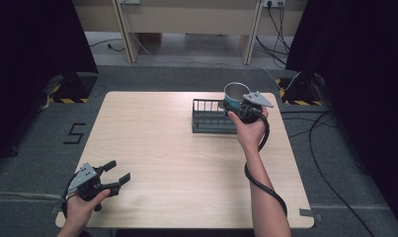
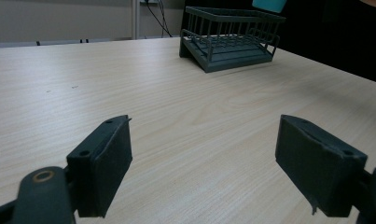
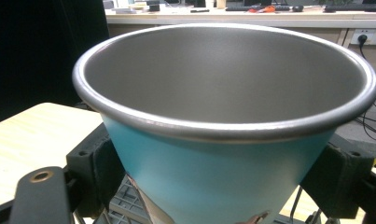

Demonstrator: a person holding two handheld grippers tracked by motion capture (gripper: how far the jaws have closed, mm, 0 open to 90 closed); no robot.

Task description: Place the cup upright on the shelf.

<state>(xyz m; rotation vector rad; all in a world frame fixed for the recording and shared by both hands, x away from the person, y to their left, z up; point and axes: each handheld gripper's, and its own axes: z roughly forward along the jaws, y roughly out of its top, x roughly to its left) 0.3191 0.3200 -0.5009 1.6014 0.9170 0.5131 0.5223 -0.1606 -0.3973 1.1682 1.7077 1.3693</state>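
Right gripper (image 1: 234, 109) clamps a teal steel-lined cup (image 3: 223, 140) above the dark wire rack (image 1: 214, 117); left gripper (image 1: 118, 173) hovers wide open, empty; a "5" marking (image 1: 74, 133) on the floor.

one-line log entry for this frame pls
right gripper: shut on teal cup, upright, above rack | left gripper: open, empty, near table front-left corner
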